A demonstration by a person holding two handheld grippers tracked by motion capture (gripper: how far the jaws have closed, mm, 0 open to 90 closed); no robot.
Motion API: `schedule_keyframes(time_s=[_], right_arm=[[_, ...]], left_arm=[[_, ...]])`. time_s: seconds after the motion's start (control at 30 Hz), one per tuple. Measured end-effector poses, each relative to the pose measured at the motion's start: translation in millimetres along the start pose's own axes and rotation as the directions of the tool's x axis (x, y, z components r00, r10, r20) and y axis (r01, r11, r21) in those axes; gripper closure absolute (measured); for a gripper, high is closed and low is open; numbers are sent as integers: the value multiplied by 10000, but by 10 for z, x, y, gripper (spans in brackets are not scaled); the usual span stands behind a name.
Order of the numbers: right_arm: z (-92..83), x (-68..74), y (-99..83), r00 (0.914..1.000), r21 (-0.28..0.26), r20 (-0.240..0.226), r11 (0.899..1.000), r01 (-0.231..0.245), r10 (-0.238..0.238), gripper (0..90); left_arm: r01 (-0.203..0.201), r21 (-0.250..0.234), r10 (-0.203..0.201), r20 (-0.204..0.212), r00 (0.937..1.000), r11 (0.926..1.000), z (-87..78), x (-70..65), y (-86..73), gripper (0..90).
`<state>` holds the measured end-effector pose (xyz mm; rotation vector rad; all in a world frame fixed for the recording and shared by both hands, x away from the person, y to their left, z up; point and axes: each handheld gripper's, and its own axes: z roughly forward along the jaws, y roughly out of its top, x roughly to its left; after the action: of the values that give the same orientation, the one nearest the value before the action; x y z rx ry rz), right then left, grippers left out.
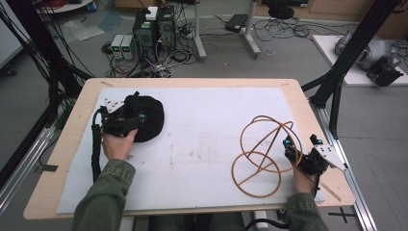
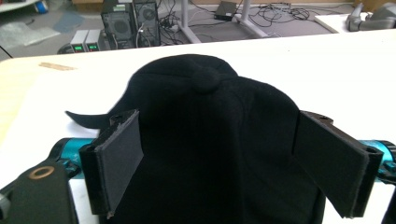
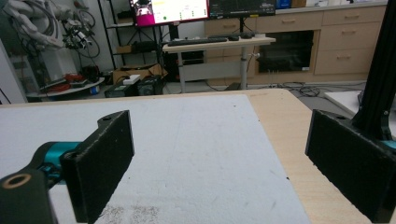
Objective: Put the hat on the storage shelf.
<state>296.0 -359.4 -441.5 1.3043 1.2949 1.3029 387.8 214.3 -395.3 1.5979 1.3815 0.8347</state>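
The left claw [image 2: 219,163] stands wide open, its two black jaws set on either side of the black cap [image 2: 210,140] without pressing it; the cap's cloth fills the gap between them, and its crown button sits at about 12 o'clock from the jaws. In the high view the left claw [image 1: 126,120] lies over the near-left part of the black cap [image 1: 146,118], held by the person's left hand [image 1: 118,144], whose green sleeve comes in from 6 o'clock. The cap rests on the white mat [image 1: 202,144] that covers the tabletop [image 1: 72,144], in the mat's far-left part, roughly at 10 o'clock from the mat's centre.

The right claw [image 3: 219,172] is also wide open and grips nothing: between its jaws lie bare mat and the wooden edge of the tabletop. In the high view the right claw [image 1: 293,149] sits at the mat's right side, near 4 o'clock from the centre, with the right hand [image 1: 303,180] behind it. Its jaws are just beside the right side of the wire frame [image 1: 264,154], a tan structure of interlocked rings standing on the mat; whether they touch it cannot be told. The cap and the wire frame are well apart, the bare middle of the mat between them.
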Motion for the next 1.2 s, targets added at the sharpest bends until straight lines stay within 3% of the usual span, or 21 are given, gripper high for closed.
schedule_keyframes(time_s=[0.1,0.17,0.27,0.37,0.5,0.6,0.63,0.67,0.7,0.8,0.9,1.1,1.2], right_arm=[[-6,3,3,10000,-42,18,10000,-20,20,70],[-11,-1,8,10000,-32,4,10000,-49,49,70],[-6,-1,7,10000,-34,12,10000,-64,64,71],[-5,1,7,10000,-27,-17,10000,-14,14,71],[-15,3,13,9999,-23,2,9999,-140,140,71],[-20,-1,22,9999,-75,-30,9999,-99,98,71],[-21,-1,22,9999,-71,-39,9999,-107,106,70],[-20,0,22,9999,-54,-39,9999,-143,142,71],[-18,-2,22,9999,-48,-53,9999,-153,153,71],[-15,-12,23,9998,8,-52,9999,-166,166,71],[-16,-13,23,9998,19,-63,9999,-163,163,71],[-18,-14,20,9999,45,-78,9999,-113,114,71],[-19,-11,19,9999,-14,-98,10000,-87,87,71]], left_arm=[[147,353,-146,-18,9999,9993,65,3,-33,178],[-36,501,38,-39,10000,9987,81,-1,-52,200],[-165,347,172,-217,9996,9993,50,-5,-38,230],[-241,327,245,-144,9996,9992,31,-15,-31,268],[-426,721,432,-59,9991,9965,66,-59,-67,325],[-448,1021,474,-233,9986,9938,100,-62,-90,339],[-444,1081,480,-310,9984,9931,112,-57,-98,373],[-411,1170,443,-252,9987,9923,118,-52,-105,488],[-322,1194,318,51,9995,9923,112,-36,-106,664],[-384,1189,368,156,9992,9922,90,-35,-103,871],[-317,1164,291,244,9993,9927,87,-25,-103,877],[-601,745,578,316,9978,9954,60,-46,-117,877],[-426,555,405,393,9984,9976,37,-37,-118,876]])
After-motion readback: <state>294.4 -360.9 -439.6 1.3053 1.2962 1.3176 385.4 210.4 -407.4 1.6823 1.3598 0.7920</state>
